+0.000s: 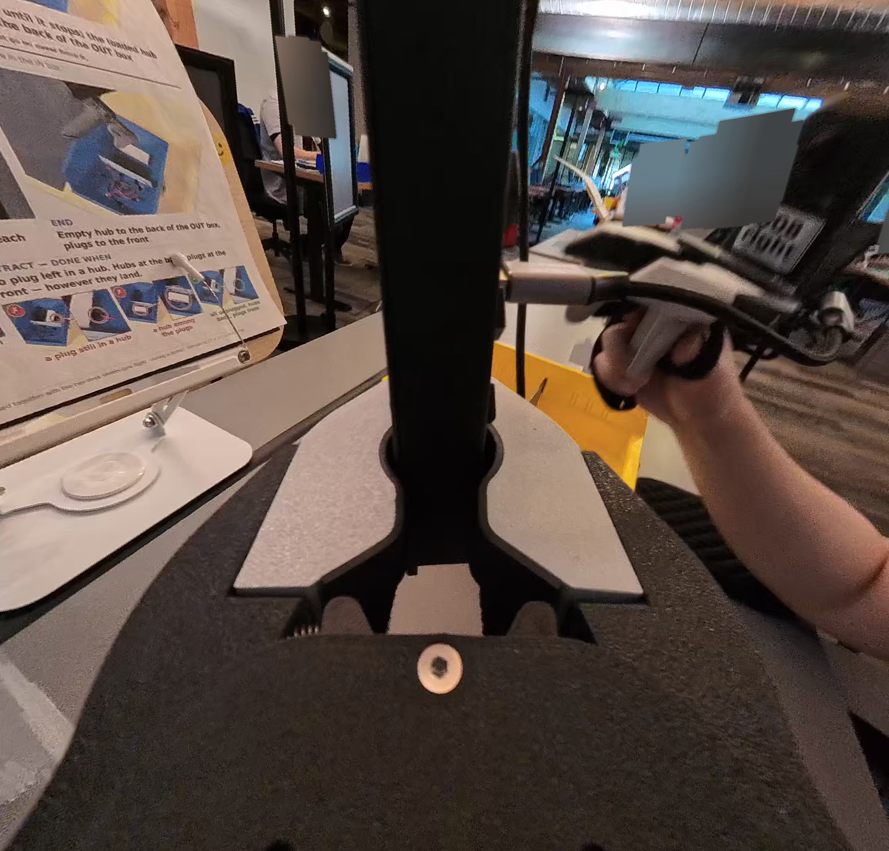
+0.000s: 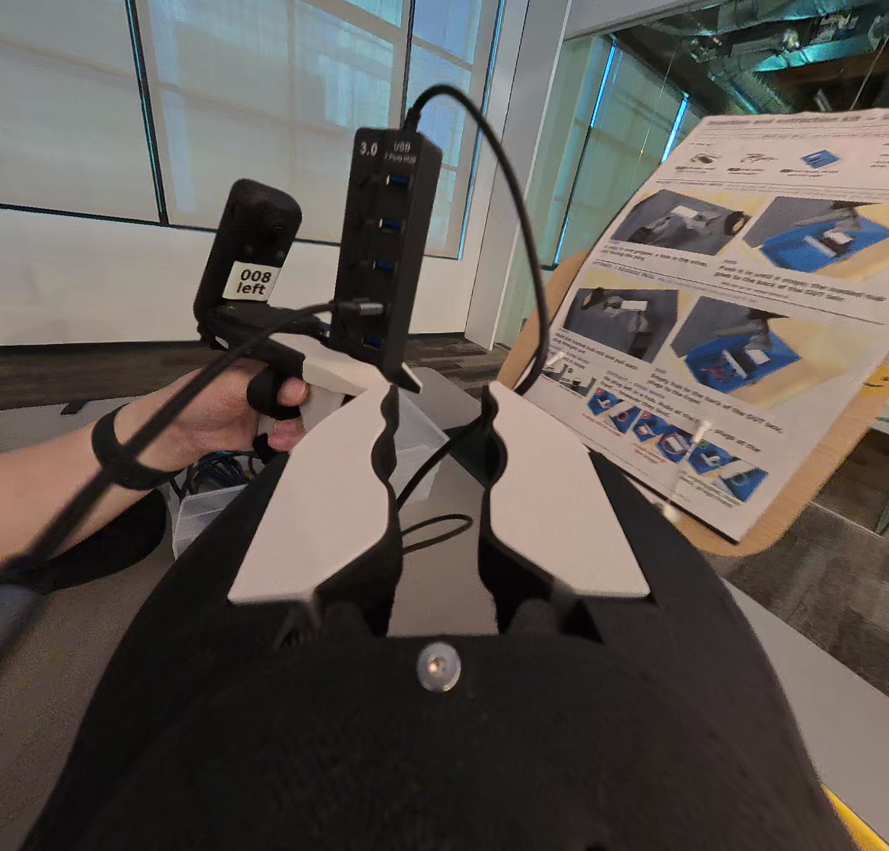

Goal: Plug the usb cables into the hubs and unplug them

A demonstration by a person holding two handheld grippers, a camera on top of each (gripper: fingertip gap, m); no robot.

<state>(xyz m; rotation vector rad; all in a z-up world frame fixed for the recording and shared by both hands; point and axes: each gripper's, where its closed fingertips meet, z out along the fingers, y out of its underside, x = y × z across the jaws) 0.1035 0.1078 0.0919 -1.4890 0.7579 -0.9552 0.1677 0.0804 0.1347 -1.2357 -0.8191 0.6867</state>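
Left gripper, white-padded fingers pinching tall black plastic USB hub, hub upright, lower end clamped

Right gripper beside hub, fingers spread in own view, nothing between them; in left view it seems closed on silver-grey metal USB plug at hub edge, so state unclear

Plug seated in fourth hub port down; black cable trails from plug toward camera

Paper instruction sheet on wooden stand right of hub

Judgement: unplug step; hold hub steady, pull plug straight along port axis, no twisting
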